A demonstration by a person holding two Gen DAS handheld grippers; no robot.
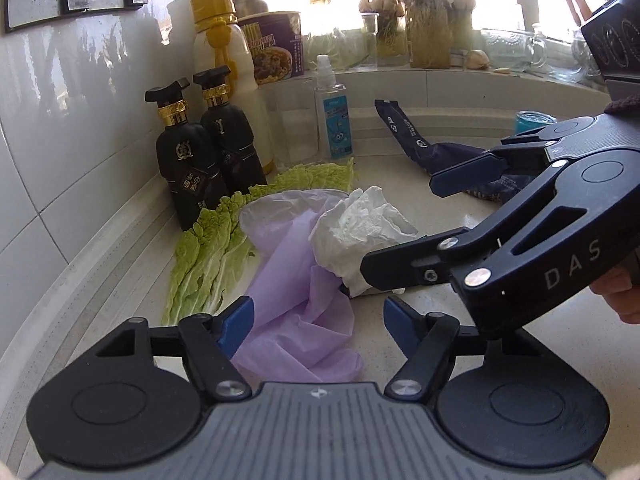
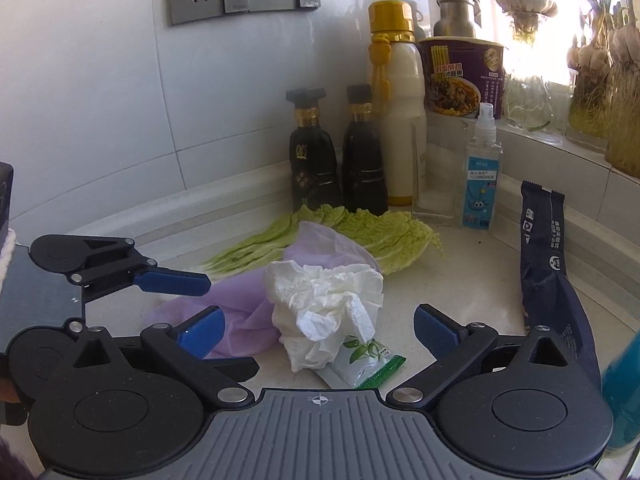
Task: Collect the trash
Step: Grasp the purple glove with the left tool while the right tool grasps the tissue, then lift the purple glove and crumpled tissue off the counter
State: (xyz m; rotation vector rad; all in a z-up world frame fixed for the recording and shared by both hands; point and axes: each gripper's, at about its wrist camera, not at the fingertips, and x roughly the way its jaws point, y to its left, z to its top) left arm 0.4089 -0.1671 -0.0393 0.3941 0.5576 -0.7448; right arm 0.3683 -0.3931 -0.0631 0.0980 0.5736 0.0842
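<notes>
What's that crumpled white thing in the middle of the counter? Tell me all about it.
The tissue is a crumpled wad of soft white paper, loosely bunched with many folds. It lies on the counter, resting partly on a thin purple glove and over one end of a small green-and-white packet.

- Crumpled white paper tissue (image 2: 326, 312): on the pale stone countertop (image 2: 472, 292), atop the thin lilac plastic bag (image 2: 240, 308).
- Small green-and-white sachet (image 2: 366, 364): partly under the tissue's near edge.
- Pale green cabbage leaves (image 2: 384, 236): behind the bag, before two black gold-collared bottles (image 2: 314, 156).
- Clear spray bottle (image 2: 480, 172): right of those bottles.
- Dark blue snack wrapper (image 2: 548, 256): right of the tissue, well apart.
</notes>
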